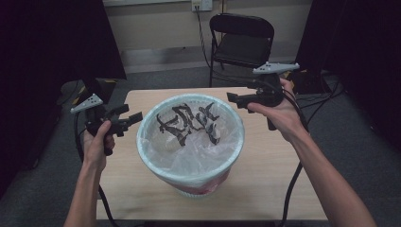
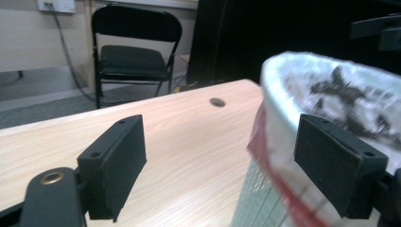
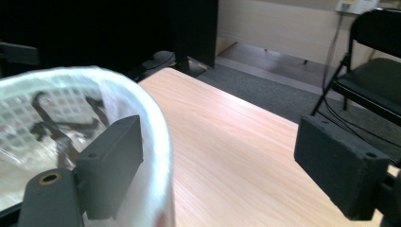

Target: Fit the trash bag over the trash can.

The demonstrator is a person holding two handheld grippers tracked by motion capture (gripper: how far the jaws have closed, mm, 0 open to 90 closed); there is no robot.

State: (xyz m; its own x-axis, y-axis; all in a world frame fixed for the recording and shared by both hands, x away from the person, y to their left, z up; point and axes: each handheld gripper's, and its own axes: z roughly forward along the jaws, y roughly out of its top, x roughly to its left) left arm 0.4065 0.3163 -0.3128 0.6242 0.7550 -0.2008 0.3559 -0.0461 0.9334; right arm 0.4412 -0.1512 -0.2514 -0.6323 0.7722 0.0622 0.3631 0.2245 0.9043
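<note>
Waste bin (image 1: 189, 156) stands mid-tabletop (image 1: 265, 161), a bit toward the person's side, lined with a clear plastic bag (image 1: 184, 142) that has black print on it. The bag's edge is folded over the bin rim all round as far as the high view shows; the liner looks seated, so fitting seems done or the bag is not yet being pulled out, cannot tell which.

Left claw (image 1: 135, 117) is just beside the bin's left rim, jaws spread, nothing between them. In the left gripper view the left claw (image 2: 222, 161) faces the bin wall (image 2: 265, 189), with the far jaw in front of the bag edge; contact can't be judged because of blur.

Right claw (image 1: 234, 98) hovers at the bin's right-far rim, jaws spread, empty. In the right gripper view the right claw (image 3: 222, 161) has one jaw over the bag-covered rim (image 3: 156, 142) and the other out over bare tabletop (image 3: 236, 156).

Judgement: early stage, both claws approaching the rim from opposite sides, no grip taken. Left to do: close on the bag edge at both sides, then lift or adjust.

Folding chair (image 1: 241, 42) behind the tabletop, not involved.
</note>
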